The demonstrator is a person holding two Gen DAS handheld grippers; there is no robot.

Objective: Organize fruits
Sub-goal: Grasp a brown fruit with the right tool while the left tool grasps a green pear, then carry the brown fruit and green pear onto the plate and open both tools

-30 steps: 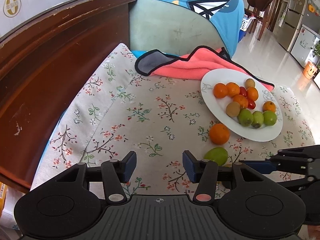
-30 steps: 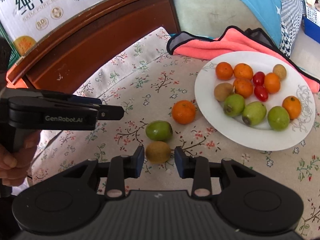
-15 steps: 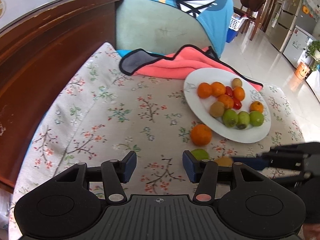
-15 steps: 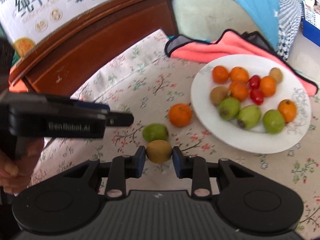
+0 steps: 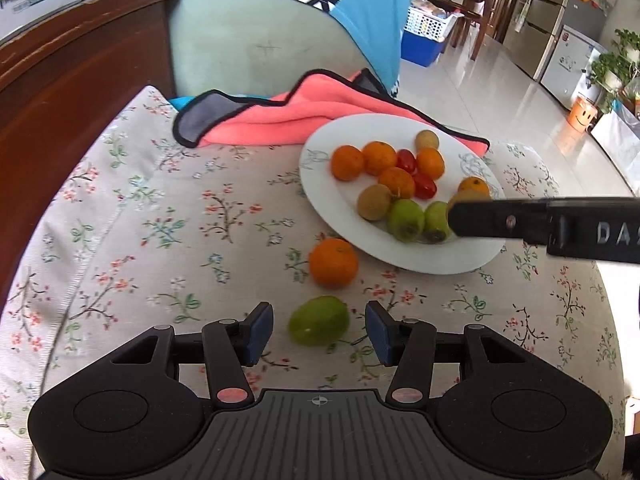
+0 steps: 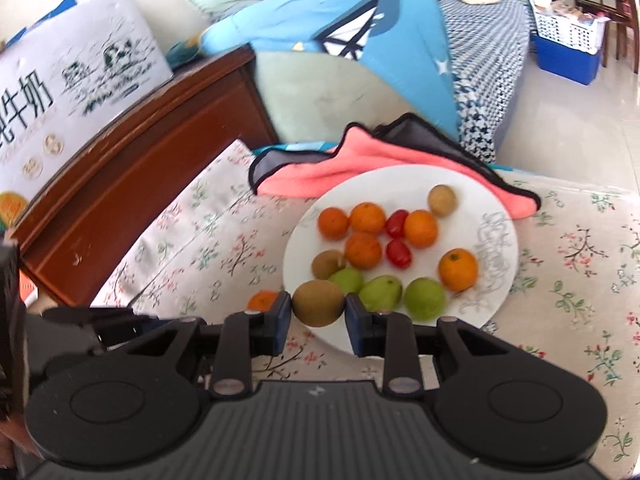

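Note:
A white plate (image 5: 332, 200) (image 6: 496, 208) holds several oranges, green fruits, kiwis and two cherry tomatoes. My right gripper (image 6: 318, 306) is shut on a brown kiwi (image 6: 318, 303) and holds it in the air over the plate's near edge; its finger shows in the left wrist view (image 5: 500, 220). My left gripper (image 5: 319, 328) is open, its jaws on either side of a green fruit (image 5: 319, 321) on the floral cloth. A loose orange (image 5: 333, 263) (image 6: 262, 300) lies on the cloth between that fruit and the plate.
A pink towel with a dark border (image 5: 280, 112) (image 6: 352, 160) lies behind the plate. A dark wooden headboard (image 5: 60, 92) runs along the left. A milk carton box (image 6: 72, 76) sits on it. A blue and green cushion (image 5: 260, 40) stands at the back.
My right gripper has closed on the kiwi and lifted it off the cloth toward the plate. My left gripper has moved right, so the green fruit now sits between its open jaws.

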